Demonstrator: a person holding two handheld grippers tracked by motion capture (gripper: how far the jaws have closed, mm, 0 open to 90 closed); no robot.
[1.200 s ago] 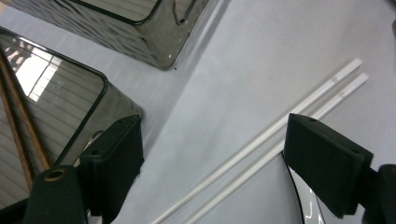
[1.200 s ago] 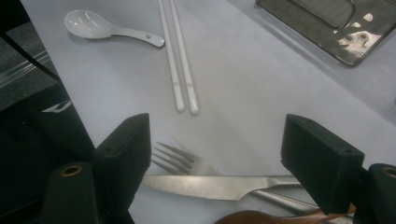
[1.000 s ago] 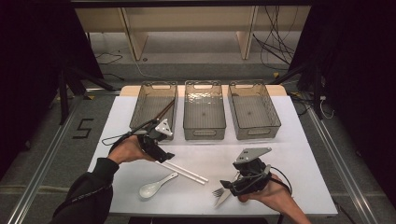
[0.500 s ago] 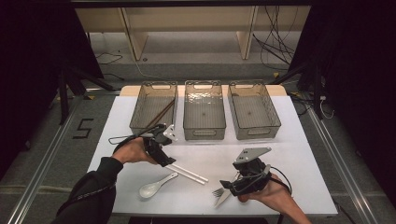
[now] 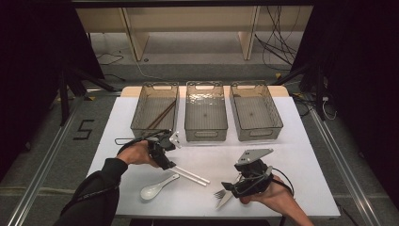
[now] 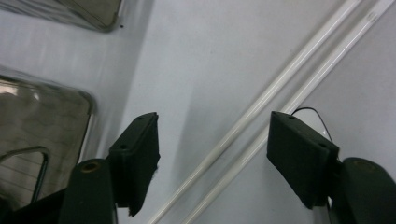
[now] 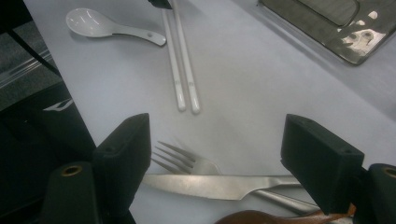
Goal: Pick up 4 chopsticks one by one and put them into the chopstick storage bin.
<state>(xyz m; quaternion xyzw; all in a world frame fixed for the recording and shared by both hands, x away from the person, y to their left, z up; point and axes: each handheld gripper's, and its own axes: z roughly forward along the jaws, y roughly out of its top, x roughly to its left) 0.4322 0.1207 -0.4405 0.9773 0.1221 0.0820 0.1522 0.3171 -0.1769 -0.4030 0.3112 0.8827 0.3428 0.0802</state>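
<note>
Now, left tongs (image 6: 212, 154) closing w/ jaws apart astride the white chopsticks (image 6: 261, 116) lying on the tabletop (image 5: 291, 155), no pinch yet, right tongs (image 7: 215, 158) spread wide over fork (image 7: 184, 161) & knife (image 7: 215, 185).

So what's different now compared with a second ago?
The left gripper sank onto the white chopsticks and its jaws have just been closing around them, pads not yet touching. The right gripper, fork, knife and spoon stayed put.
</note>
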